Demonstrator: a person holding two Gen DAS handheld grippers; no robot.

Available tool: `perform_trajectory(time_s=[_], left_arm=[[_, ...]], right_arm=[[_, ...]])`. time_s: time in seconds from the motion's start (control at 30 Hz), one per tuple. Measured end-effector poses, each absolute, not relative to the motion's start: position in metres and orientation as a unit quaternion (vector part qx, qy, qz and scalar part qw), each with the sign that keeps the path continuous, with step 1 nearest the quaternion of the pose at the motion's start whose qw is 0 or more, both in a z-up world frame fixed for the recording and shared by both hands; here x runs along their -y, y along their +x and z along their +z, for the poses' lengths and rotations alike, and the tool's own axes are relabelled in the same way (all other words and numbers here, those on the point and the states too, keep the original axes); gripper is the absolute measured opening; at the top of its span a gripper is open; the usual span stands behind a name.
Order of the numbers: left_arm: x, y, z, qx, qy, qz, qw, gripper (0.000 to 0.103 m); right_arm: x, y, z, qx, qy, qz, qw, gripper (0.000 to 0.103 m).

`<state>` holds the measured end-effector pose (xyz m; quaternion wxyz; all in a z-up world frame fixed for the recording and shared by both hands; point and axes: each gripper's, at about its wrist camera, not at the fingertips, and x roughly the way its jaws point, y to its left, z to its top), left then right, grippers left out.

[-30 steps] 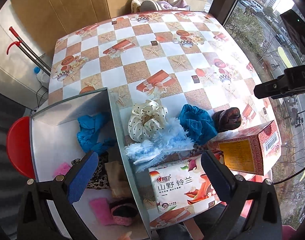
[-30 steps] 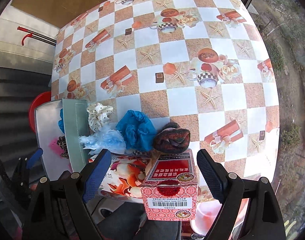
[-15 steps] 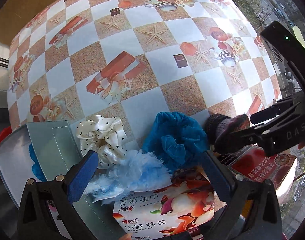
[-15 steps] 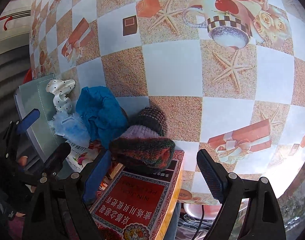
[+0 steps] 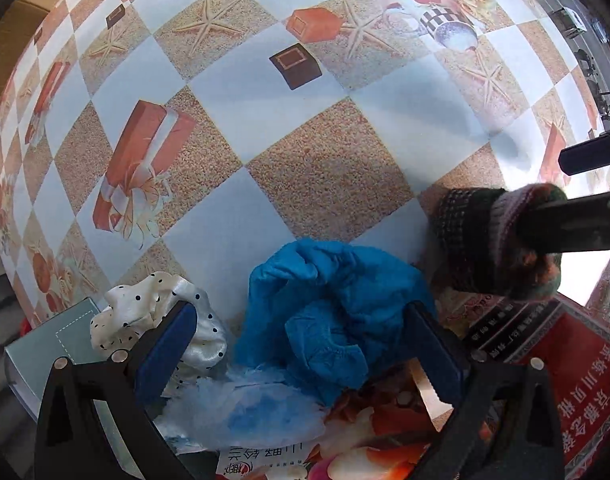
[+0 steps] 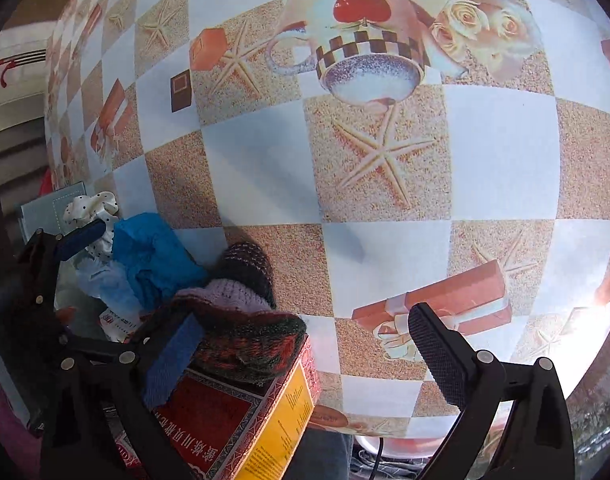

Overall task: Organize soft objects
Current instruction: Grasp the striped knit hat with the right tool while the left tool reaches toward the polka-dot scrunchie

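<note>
1. Location of items: the soft things lie bunched at the near edge of the desk (image 5: 329, 176), which is covered in a checked cloth. A blue cloth (image 5: 329, 312) sits in the middle. A white dotted scrunchie (image 5: 157, 312) lies just to its left, a pale blue feathery piece (image 5: 241, 404) just in front, and a dark knitted item (image 6: 241, 320) just to its right.

2. Surroundings: the knitted item rests partly on a red box (image 6: 233, 420). A tissue pack (image 5: 357, 440) sits beside that box. The corner of a grey bin (image 5: 41, 352) shows at the left edge.

3. Left gripper (image 5: 301, 356): fingers wide apart and holding nothing, set either side of the blue cloth and low over it.

4. Right gripper (image 6: 305, 360): fingers apart, not closed on anything. The left finger is at the near side of the knitted item; I cannot tell whether it touches. The other finger stands well clear over bare desk.

5. Handling assessment: all four items look light, limp and easily squashed, with no breakage risk. The blue cloth should be pinched at its raised middle fold. The knitted item should be taken across its thick rolled part.

6. Risk: the pieces touch one another, so the feathery piece may drag along with the blue cloth.
</note>
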<state>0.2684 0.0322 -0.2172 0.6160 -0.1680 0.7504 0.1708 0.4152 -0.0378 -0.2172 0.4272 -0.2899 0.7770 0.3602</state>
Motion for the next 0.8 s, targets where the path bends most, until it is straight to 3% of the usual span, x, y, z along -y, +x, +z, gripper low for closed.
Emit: perform_trajectory(time_s=[0.17,0.3,0.5,0.8], left_arm=[[-0.058,0.297,-0.2,-0.719,-0.15,0.22,0.642,0.103],[-0.082,0.297,-0.163,-0.684,-0.195,0.221,0.667,0.103],[-0.071,0.265,-0.153,-0.701,-0.17,0.224,0.655,0.103],[-0.09,0.236,-0.176,-0.71,-0.259,0.263,0.6,0.103]], right_arm=[[0.061,0.468,-0.203,-0.74,-0.308,0.301,0.517,0.101],[0.084,0.502,-0.185,-0.758,-0.22,0.299,0.537,0.101],[0.055,0.451,-0.186,-0.769,-0.211,0.386,0.463,0.101],[-0.004,0.402,-0.214,-0.712,-0.282,0.409,0.497,0.101]])
